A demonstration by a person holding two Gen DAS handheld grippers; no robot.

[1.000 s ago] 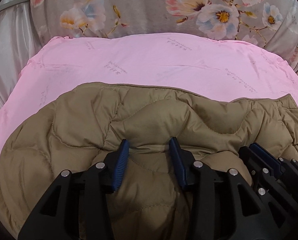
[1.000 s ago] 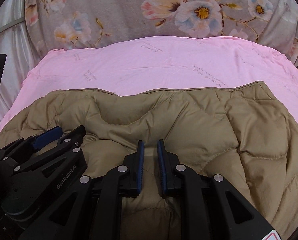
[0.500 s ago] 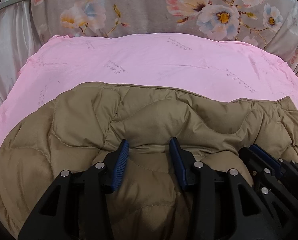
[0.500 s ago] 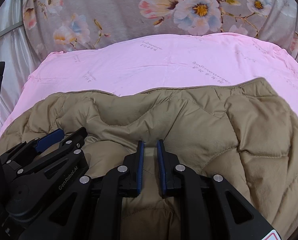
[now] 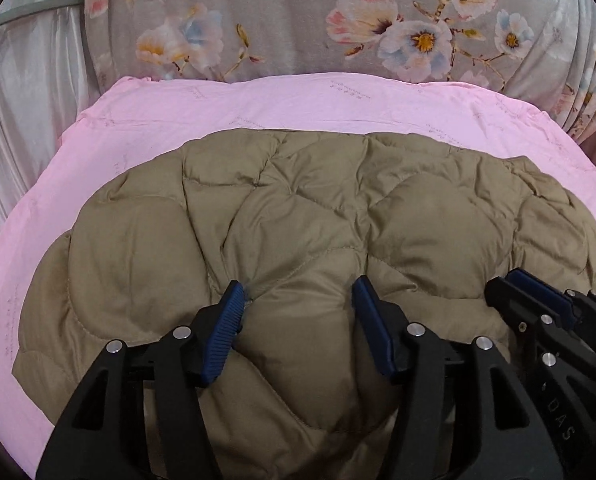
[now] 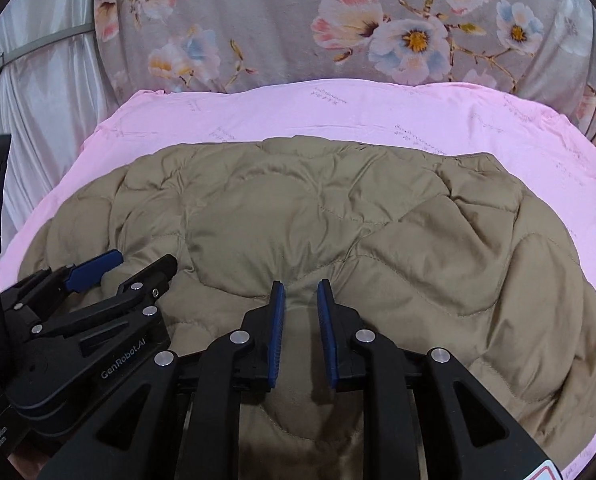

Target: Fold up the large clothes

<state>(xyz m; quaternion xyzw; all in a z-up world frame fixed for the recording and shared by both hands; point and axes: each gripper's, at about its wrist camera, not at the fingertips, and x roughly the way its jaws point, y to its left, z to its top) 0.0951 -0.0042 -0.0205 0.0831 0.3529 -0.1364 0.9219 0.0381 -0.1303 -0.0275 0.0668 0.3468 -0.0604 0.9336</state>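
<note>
Fabric is filling the near field of both wrist views as I am watching: the tan quilted jacket (image 5: 298, 216) is lying folded and puffed on the pink sheet (image 5: 146, 128), spreading across most of it. My left gripper (image 5: 298, 300) is sitting low over the near edge of the jacket with its blue pads (image 5: 224, 326) spread wide, a bulge of padded cloth swelling up between them; the pads are flanking that bulge rather than pinching it, so I am reading those jaws as released. My right gripper (image 6: 301, 300) is working just beside it, its fingers (image 6: 276, 328) standing a narrow gap apart with a ridge of jacket cloth running up between them; I cannot tell whether they are squeezing that ridge or only straddling it. Each gripper is showing in the other's view, close alongside. Beyond the tools the jacket's far hem is lying in a curved line on the sheet, pink showing past it and at both sides. Farther back a grey floral blanket (image 6: 298, 28) is rising behind the sheet, and a pale satin curtain (image 5: 22, 92) is hanging at the left.
</note>
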